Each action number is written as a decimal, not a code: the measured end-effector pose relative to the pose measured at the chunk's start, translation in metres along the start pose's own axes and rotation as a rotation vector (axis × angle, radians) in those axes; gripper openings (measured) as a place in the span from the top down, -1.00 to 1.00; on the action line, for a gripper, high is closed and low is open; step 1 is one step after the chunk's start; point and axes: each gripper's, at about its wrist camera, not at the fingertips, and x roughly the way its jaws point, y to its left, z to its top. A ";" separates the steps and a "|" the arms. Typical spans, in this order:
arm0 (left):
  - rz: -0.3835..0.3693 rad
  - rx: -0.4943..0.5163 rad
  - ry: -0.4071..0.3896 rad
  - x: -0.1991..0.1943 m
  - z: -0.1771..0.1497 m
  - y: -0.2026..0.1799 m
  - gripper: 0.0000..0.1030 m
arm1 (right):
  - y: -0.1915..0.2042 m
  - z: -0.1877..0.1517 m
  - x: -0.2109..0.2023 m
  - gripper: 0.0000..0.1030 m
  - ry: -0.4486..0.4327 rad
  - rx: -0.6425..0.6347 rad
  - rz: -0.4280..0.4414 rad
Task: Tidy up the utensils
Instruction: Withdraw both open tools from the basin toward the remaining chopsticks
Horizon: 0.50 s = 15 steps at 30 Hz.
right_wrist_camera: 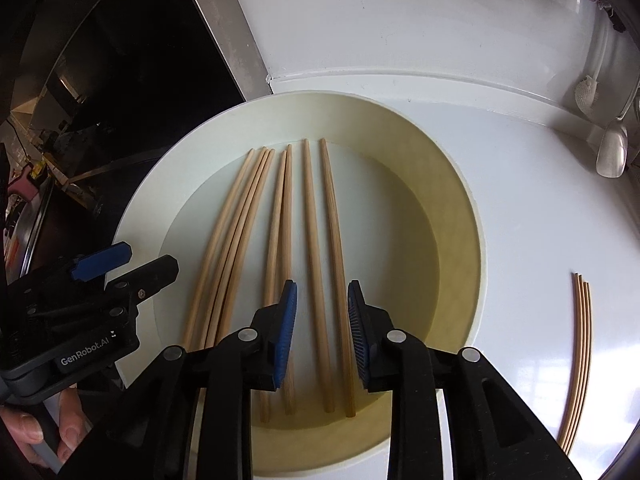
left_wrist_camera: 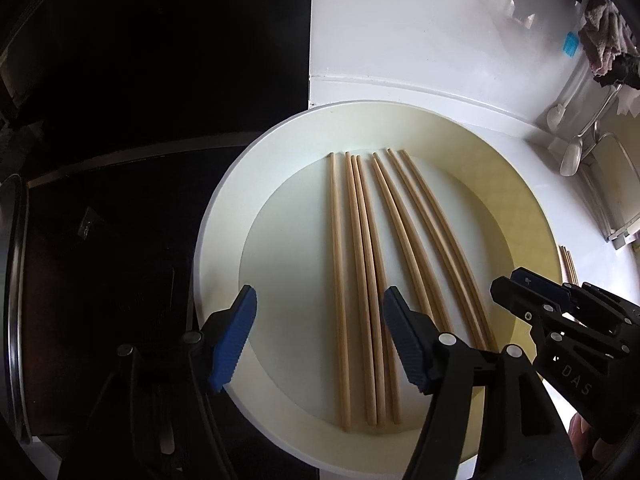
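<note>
Chopsticks [left_wrist_camera: 372,280], seven of them, lying side by side in a shallow cream plate [left_wrist_camera: 224,216] on the white counter [left_wrist_camera: 420,40], tips pointing away. Three more chopsticks [right_wrist_camera: 580,356] left loose on the counter, well apart from the plate on its right. Left gripper [left_wrist_camera: 320,336] poised above the plate's near left part, blue-padded jaws spread wide, nothing between the pads. Right gripper [right_wrist_camera: 322,332] above the two rightmost sticks, jaws slightly apart, pads clear of the wood. White spoon [right_wrist_camera: 612,152] resting near the far right edge.
</note>
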 end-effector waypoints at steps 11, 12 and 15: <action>-0.026 0.004 -0.058 -0.036 -0.025 -0.013 -0.46 | -0.005 -0.034 -0.042 0.17 -0.044 0.017 -0.030; -0.030 0.009 -0.061 -0.038 -0.028 -0.015 -0.46 | -0.007 -0.037 -0.046 0.16 -0.045 0.022 -0.034; -0.038 0.017 -0.075 -0.044 -0.033 -0.024 -0.49 | -0.015 -0.046 -0.054 0.13 -0.045 0.037 -0.049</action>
